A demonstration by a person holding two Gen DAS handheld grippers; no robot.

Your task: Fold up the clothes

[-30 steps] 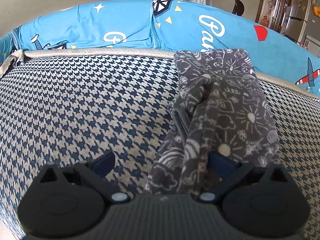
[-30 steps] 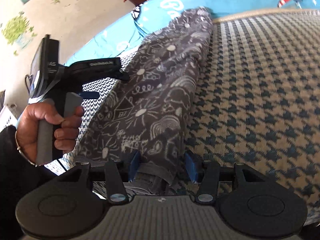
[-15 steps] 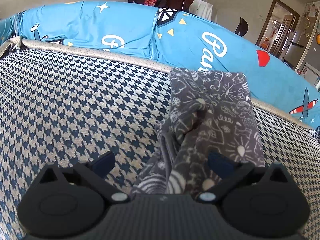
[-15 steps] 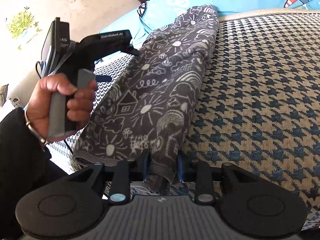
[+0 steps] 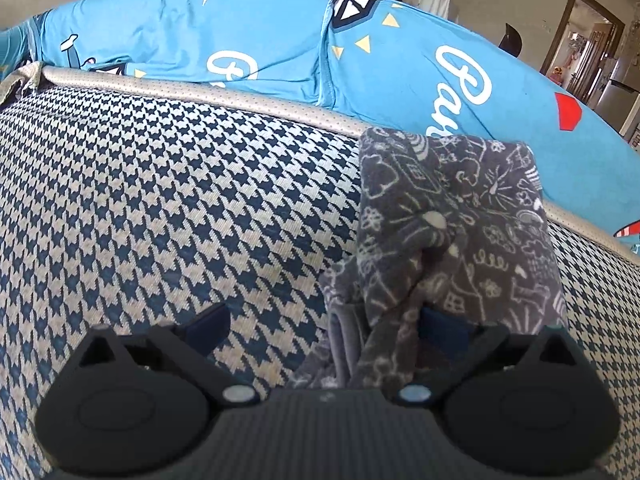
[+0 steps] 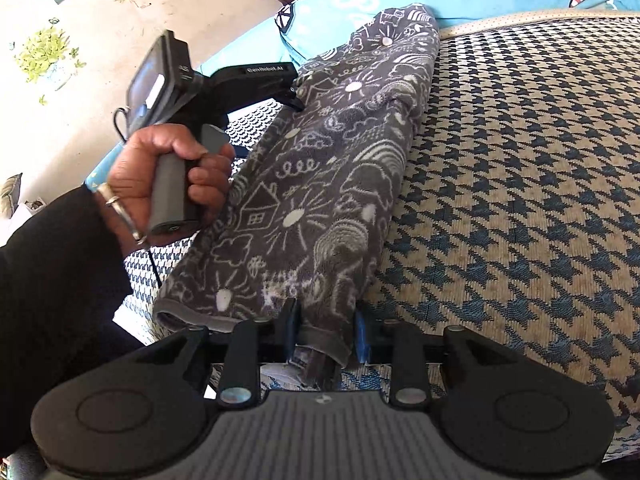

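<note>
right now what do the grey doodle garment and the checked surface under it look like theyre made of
Grey doodle garment: soft, matte, fuzzy-napped cloth, probably fleece or brushed knit; it drapes in thick rounded folds, with a smooth grey hem band. Checked surface: coarse woven upholstery, with visible ribbed threads in the blue and beige houndstooth; its pale edge strip looks dotted, perhaps perforated leatherette.

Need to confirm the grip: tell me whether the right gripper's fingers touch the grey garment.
Touching. The right wrist view shows the right gripper with both fingers against the grey garment's hem.
</note>
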